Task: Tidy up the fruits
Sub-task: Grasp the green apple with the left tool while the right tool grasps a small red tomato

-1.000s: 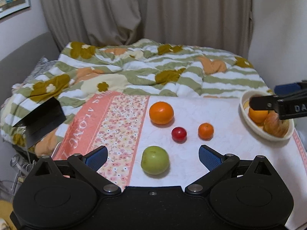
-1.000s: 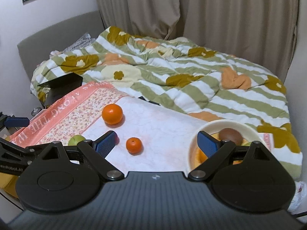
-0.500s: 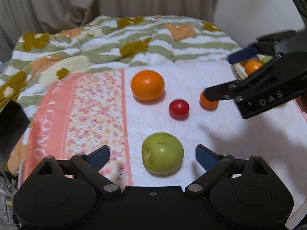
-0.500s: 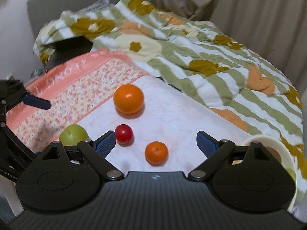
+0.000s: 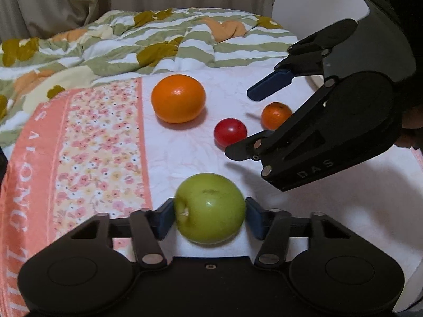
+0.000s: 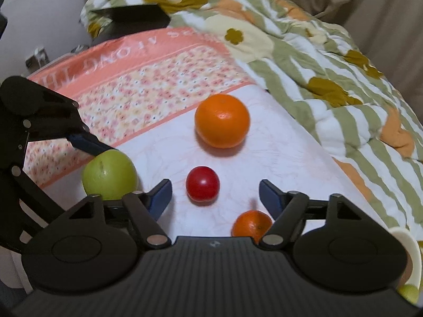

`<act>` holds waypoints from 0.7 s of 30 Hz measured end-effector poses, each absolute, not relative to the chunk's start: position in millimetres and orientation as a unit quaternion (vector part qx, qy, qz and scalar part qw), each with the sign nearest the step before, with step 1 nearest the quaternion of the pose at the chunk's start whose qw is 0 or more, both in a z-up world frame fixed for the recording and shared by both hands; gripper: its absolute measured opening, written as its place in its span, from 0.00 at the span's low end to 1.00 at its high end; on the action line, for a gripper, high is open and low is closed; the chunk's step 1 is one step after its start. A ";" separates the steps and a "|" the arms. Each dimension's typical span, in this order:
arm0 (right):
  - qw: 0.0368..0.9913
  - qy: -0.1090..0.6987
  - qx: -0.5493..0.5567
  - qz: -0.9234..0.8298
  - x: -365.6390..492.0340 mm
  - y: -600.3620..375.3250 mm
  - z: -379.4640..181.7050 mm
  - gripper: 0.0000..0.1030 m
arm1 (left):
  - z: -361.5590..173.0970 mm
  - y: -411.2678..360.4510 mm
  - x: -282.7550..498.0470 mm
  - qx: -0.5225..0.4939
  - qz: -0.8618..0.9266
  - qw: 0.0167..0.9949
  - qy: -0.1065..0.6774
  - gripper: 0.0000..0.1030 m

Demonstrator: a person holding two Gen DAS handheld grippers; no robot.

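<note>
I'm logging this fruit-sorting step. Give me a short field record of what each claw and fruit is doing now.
left claw: shut on green apple
right claw: jaws closing, pads touching nothing
red fruit: on the cloth, ahead of the right claw's pads
small orange: by the right claw's right finger, apart
large orange: untouched, farther back
bowl: cream rim at right edge

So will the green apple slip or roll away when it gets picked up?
Probably not. The left gripper is shut on the green apple, with a pad on each side near its widest part. It looks firm, so it shouldn't squash. Its skin looks smooth and it is round, so it could roll on the cloth if let go.
</note>
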State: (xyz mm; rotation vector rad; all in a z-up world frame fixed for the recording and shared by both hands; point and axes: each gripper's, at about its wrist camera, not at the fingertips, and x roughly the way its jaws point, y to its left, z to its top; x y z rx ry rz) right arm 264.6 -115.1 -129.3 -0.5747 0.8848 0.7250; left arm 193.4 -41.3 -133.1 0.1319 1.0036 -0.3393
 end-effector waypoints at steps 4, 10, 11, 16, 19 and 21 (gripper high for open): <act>0.795 0.423 -0.267 0.342 266.6 -108.6 -136.0 0.72 | -132.5 -35.8 193.0 0.054 -0.164 0.860 0.481 0.56; 0.789 0.430 -0.266 0.349 268.0 -100.1 -141.7 0.60 | -132.0 -22.7 188.3 0.055 -0.148 0.863 0.481 0.56; 0.790 0.430 -0.264 0.349 268.1 -99.3 -141.9 0.58 | -132.0 -20.5 188.1 0.054 -0.145 0.863 0.481 0.56; 0.791 0.429 -0.263 0.348 268.0 -98.3 -141.9 0.57 | -131.8 -10.0 186.9 0.045 -0.132 0.865 0.482 0.56; 0.792 0.427 -0.265 0.346 267.5 -98.4 -142.0 0.53 | -131.4 -5.0 186.6 0.040 -0.123 0.867 0.482 0.56; 0.795 0.424 -0.267 0.343 267.0 -98.3 -142.1 0.47 | -131.2 -2.7 186.0 0.036 -0.118 0.868 0.482 0.56</act>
